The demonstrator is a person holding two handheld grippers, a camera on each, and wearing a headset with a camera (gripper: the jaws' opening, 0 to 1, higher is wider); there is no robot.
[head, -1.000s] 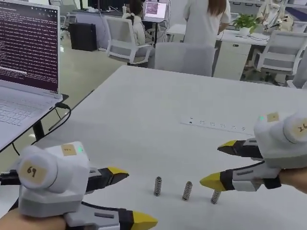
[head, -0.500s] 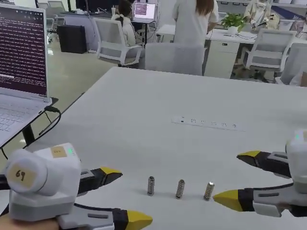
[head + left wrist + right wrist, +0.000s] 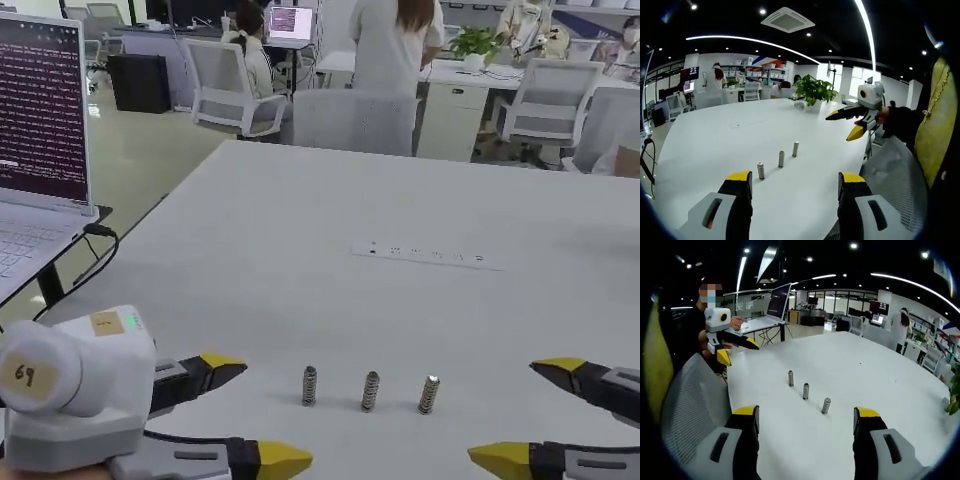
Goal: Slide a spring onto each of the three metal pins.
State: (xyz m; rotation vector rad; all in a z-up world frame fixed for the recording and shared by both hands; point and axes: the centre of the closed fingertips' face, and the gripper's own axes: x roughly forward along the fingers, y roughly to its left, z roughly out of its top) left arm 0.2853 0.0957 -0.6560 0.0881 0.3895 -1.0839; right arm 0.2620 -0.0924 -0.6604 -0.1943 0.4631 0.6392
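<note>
Three small upright coil springs stand in a row on the white table: left spring (image 3: 309, 385), middle spring (image 3: 370, 391), right spring (image 3: 428, 394), the last with a shiny tip at its top. The pins inside are too small to make out. My left gripper (image 3: 255, 413) is open, low at the left and a short way from the row. The same springs (image 3: 781, 159) lie ahead of its jaws (image 3: 796, 177). My right gripper (image 3: 525, 412) is open to the right of the row, holding nothing. From its own jaws (image 3: 806, 412) the springs (image 3: 806, 391) stand just ahead.
A white power strip (image 3: 425, 255) lies further back on the table. An open laptop (image 3: 40, 150) sits on a stand at the left. A grey mesh chair (image 3: 690, 405) stands at the near table edge. Office chairs (image 3: 355, 120) and people are beyond the far edge.
My right gripper has drawn back to the right and lower, away from the right spring, still open. The left gripper has barely moved. The head camera has shifted.
</note>
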